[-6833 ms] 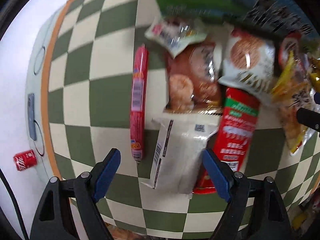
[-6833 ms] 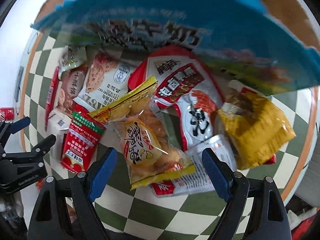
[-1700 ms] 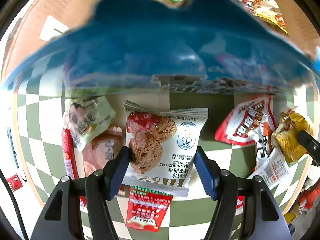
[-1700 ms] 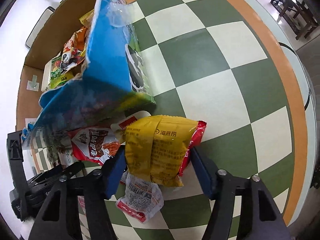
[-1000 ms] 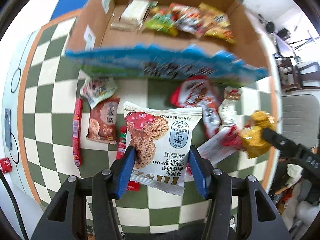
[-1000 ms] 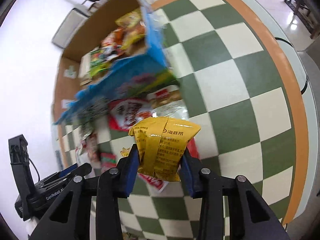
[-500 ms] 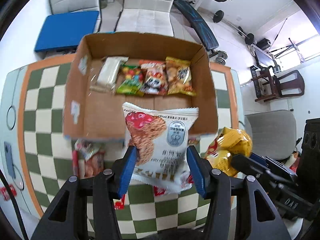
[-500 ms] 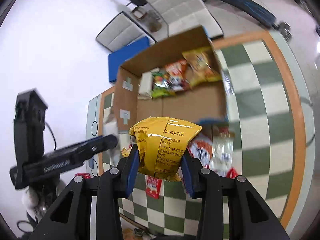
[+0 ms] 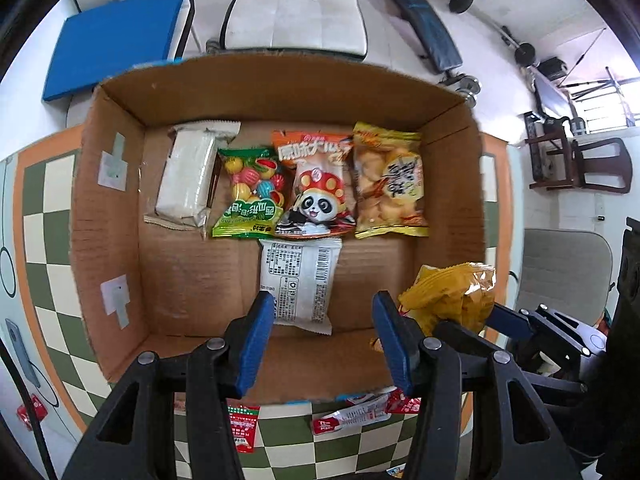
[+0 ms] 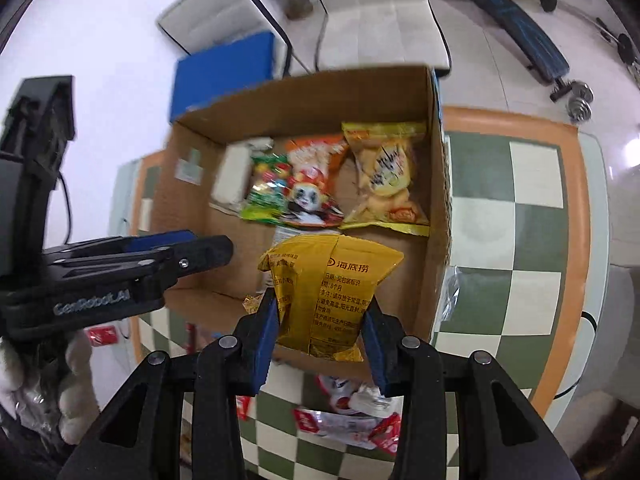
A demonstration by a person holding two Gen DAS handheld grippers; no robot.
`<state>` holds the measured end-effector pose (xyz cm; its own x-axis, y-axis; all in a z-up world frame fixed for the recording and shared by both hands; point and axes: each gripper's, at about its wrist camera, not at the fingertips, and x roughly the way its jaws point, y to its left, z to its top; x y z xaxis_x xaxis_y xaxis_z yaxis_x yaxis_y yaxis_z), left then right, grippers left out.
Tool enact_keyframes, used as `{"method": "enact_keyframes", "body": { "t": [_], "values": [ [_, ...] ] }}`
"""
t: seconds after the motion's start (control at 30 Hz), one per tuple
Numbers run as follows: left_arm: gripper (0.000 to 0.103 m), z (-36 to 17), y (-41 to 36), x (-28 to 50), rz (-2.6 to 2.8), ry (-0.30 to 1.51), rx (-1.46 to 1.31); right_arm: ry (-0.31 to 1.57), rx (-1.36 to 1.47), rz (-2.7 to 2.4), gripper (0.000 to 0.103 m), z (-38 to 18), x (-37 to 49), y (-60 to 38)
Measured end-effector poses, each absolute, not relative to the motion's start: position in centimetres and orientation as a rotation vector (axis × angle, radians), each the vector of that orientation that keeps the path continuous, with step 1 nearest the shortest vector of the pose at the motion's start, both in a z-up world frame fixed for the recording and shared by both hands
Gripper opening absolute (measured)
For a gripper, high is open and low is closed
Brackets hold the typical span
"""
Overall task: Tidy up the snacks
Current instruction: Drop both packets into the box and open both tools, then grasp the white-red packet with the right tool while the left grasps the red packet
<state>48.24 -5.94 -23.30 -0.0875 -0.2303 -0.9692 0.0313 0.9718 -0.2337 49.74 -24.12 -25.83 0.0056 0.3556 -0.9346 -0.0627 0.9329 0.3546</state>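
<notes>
An open cardboard box (image 9: 112, 208) holds a row of snacks: a white packet (image 9: 188, 180), a green candy bag (image 9: 250, 196), a panda bag (image 9: 314, 188) and a yellow cracker bag (image 9: 388, 184). A white cookie packet (image 9: 300, 280) lies face down in front of them. My left gripper (image 9: 322, 344) is open and empty above the box's near edge. My right gripper (image 10: 320, 336) is shut on a yellow snack bag (image 10: 328, 292) and holds it over the box's near right corner; it also shows in the left wrist view (image 9: 452, 300).
The box (image 10: 434, 184) stands on a green-and-cream checkered table (image 10: 532, 240) with an orange rim. Several red and white snack packets (image 9: 348, 416) lie on the table in front of the box. Chairs and a blue mat (image 9: 116, 44) are beyond.
My left gripper has opened and the cookie packet now lies face down in the box. My right gripper has carried the yellow bag closer over the box.
</notes>
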Motion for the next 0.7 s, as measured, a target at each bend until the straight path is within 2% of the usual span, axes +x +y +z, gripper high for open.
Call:
{"method": "enact_keyframes", "body": {
  "t": [0.03, 0.07, 0.1, 0.17, 0.3, 0.37, 0.4, 0.43, 0.7],
  "values": [
    [0.049, -23.6, -5.9, 48.2, -0.218, 1.655, -0.15, 1.551, 0.23, 0.325, 0.045, -26.7, 49.9, -24.1],
    [0.049, -23.8, -5.7, 48.1, -0.206, 1.658, -0.154, 1.56, 0.22, 0.316, 0.051, -27.3, 49.9, -24.1],
    [0.049, -23.9, -5.5, 47.9, -0.198, 1.653, -0.161, 1.568, 0.206, 0.305, 0.063, -27.7, 50.0, -24.1],
    [0.049, -23.8, -5.3, 47.7, -0.2, 1.655, -0.176, 1.569, 0.195, 0.292, 0.078, -28.0, 50.0, -24.1],
    [0.05, -22.6, -5.1, 47.3, -0.196, 1.631, -0.15, 1.551, 0.178, 0.295, 0.078, -27.4, 49.6, -23.8],
    [0.064, -21.5, -5.0, 46.8, -0.192, 1.609, -0.127, 1.539, 0.175, 0.288, 0.081, -26.8, 49.3, -23.6],
    [0.081, -20.9, -4.9, 46.6, -0.187, 1.599, -0.116, 1.528, 0.172, 0.284, 0.084, -26.4, 49.0, -23.5],
    [0.087, -20.3, -4.8, 46.4, -0.182, 1.582, -0.104, 1.519, 0.174, 0.281, 0.086, -26.0, 48.9, -23.4],
    [0.087, -16.0, -3.2, 43.0, -0.168, 1.457, -0.113, 1.413, 0.186, 0.263, 0.089, -22.3, 45.4, -22.2]
  ]
}}
